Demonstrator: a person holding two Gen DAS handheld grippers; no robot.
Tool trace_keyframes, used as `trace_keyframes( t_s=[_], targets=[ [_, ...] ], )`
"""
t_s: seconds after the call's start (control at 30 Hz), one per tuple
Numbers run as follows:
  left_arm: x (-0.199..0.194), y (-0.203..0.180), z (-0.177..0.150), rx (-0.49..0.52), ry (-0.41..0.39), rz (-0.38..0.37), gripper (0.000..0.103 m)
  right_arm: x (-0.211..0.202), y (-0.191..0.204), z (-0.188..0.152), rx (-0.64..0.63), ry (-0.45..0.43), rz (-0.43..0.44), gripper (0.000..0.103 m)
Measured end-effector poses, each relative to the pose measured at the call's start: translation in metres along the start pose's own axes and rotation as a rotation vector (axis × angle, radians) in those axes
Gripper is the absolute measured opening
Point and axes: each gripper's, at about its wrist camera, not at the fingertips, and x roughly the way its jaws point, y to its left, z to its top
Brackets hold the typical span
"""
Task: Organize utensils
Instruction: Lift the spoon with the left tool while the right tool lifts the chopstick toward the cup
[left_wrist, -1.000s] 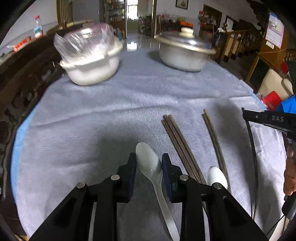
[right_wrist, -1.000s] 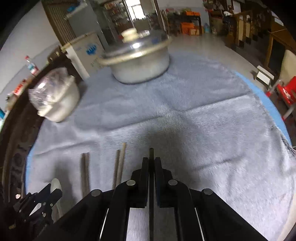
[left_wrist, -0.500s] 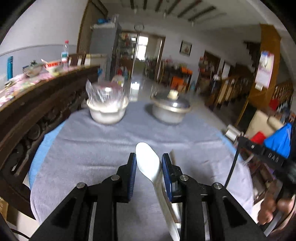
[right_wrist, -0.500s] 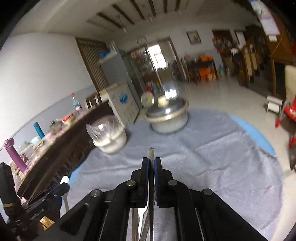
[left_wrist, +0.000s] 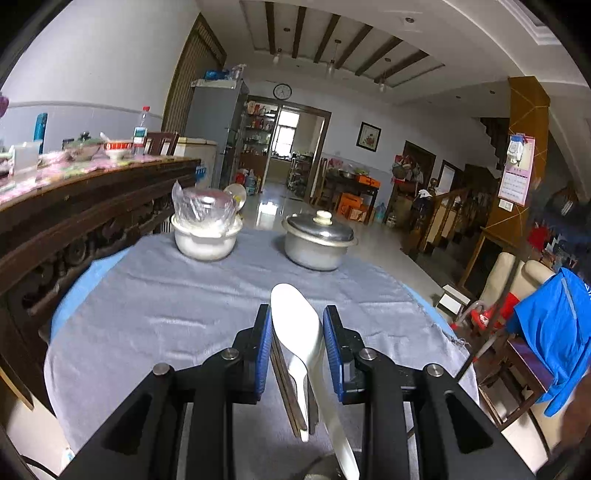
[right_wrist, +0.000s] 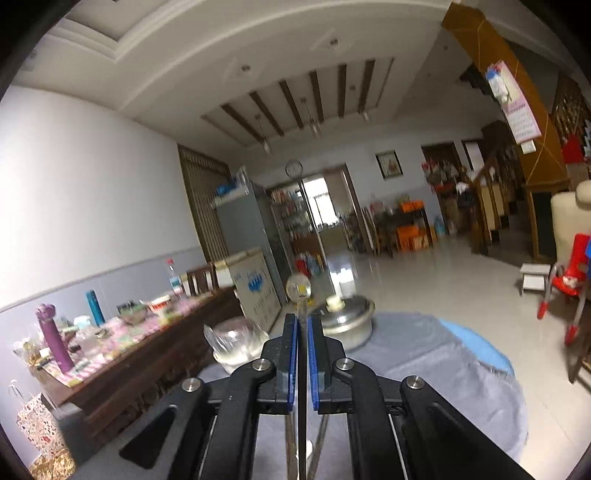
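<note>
Both grippers have come up off the grey cloth (left_wrist: 155, 295). A second ago the left gripper (left_wrist: 297, 347) hung low over it with the spoon (left_wrist: 295, 325) just above the weave — now it sits higher and flatter, the pot (left_wrist: 317, 243) and the bowl (left_wrist: 205, 236) shrunk far off, chopsticks (left_wrist: 286, 376) and a second spoon (left_wrist: 300, 384) below it. The right gripper (right_wrist: 302, 354) with its chopstick (right_wrist: 302, 314) has tipped up to level: from looking down on the pot (right_wrist: 347, 321), it now looks past it.
</note>
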Motion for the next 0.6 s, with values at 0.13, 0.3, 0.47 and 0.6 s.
trace_keyframes(
  t_s=[0.13, 0.3, 0.47, 0.6],
  targets=[
    [0.0, -0.002, -0.012, 0.019, -0.012, 0.026, 0.029, -0.018, 0.01, 0.007, 0.005, -0.023, 0.048, 0.006],
    [-0.005, 0.0, -0.027, 0.024, -0.009, 0.044, 0.029, -0.019, 0.021, -0.012, -0.006, 0.039, 0.078, 0.006],
    [-0.006, -0.001, -0.039, 0.051, 0.004, 0.05, 0.029, -0.012, 0.018, -0.044, -0.023, 0.132, 0.061, 0.006],
    [-0.009, -0.005, -0.044, 0.064, 0.004, 0.054, 0.029, -0.013, 0.005, -0.056, 0.0, 0.164, 0.044, 0.006]
  ],
)
